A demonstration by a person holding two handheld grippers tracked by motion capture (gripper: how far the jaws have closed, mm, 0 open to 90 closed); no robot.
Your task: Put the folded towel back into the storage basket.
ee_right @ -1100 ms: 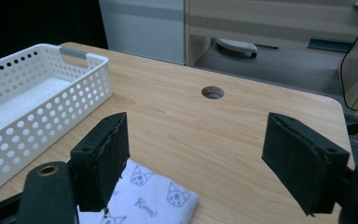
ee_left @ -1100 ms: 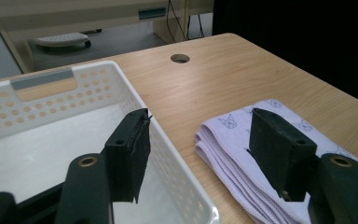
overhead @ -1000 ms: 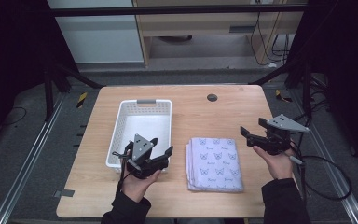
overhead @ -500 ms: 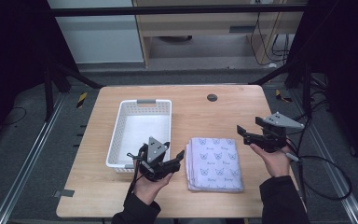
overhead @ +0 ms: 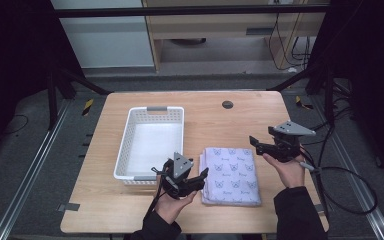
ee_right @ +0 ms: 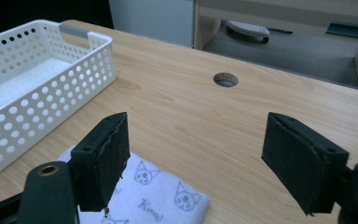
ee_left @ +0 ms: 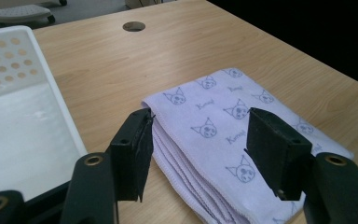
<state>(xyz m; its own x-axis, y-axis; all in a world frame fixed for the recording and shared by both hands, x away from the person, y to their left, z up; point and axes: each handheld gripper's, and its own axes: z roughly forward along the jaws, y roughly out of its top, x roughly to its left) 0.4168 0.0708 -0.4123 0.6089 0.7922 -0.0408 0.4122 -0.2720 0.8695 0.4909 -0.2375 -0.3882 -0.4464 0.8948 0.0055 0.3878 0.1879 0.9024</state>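
Currently your left gripper [overhead: 196, 178] and right gripper [overhead: 258, 144], both spread wide, flank the folded lilac cat-print towel [overhead: 231, 175] emptily.

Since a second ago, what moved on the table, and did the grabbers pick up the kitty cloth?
The left gripper slid right, from in front of the white basket to the folded cloth's left edge. Its jaws are open around that edge, not closed on it. The right gripper edged slightly left toward the cloth, also open. Cloth and basket stayed put; nothing was picked up.
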